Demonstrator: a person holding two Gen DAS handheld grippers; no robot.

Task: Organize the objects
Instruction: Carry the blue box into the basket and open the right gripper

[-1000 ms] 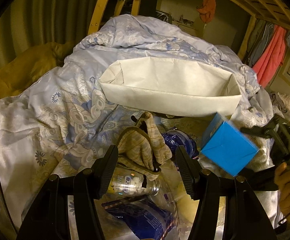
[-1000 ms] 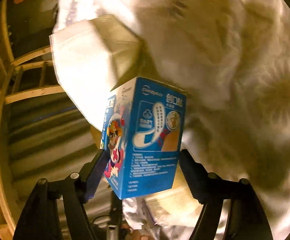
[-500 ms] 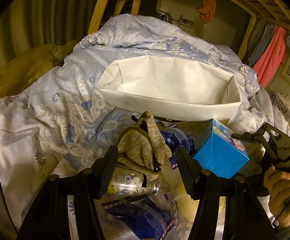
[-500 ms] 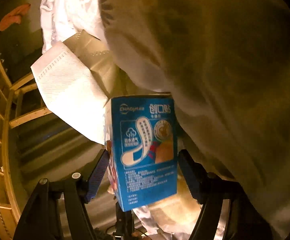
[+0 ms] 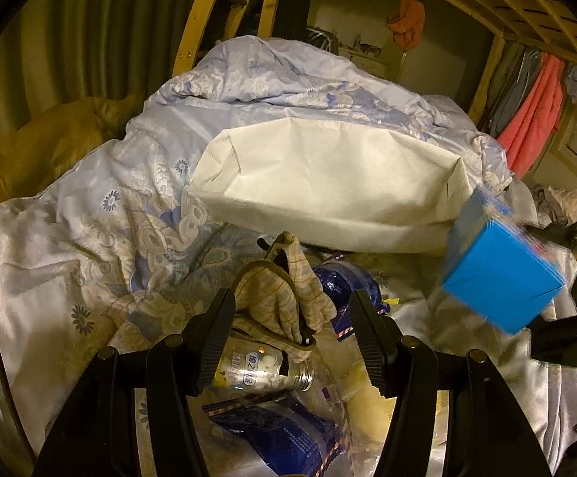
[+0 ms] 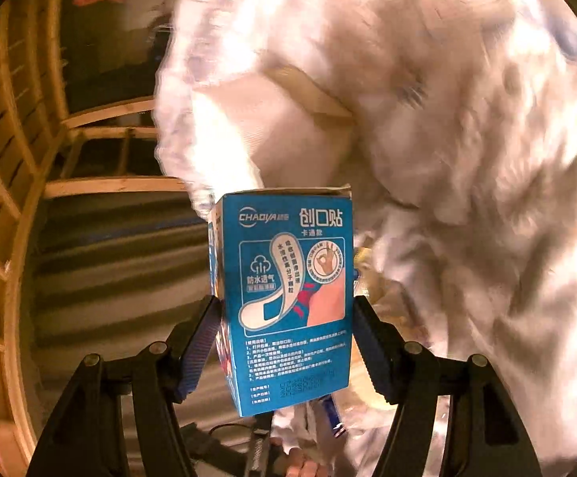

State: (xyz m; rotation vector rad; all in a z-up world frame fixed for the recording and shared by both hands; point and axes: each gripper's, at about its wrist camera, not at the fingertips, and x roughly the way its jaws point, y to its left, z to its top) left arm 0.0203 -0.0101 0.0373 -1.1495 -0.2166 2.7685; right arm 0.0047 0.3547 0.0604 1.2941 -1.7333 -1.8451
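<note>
Cardboard, thin and light, makes up the blue rectangular plaster box (image 5: 501,268), seen from the left wrist in the air beside the white fabric storage bin (image 5: 328,187) on the bed; left gripper (image 5: 292,338) fingers spread, empty. From the right wrist, right gripper (image 6: 284,351) fingers, having just been closing, pinch its side panels low; these should dent easily.

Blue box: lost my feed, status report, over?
Right tool shut on blue box, jaws just closing, box off the bedding. Left tool open above glove and bottle. White bin ahead, path clear.
</note>
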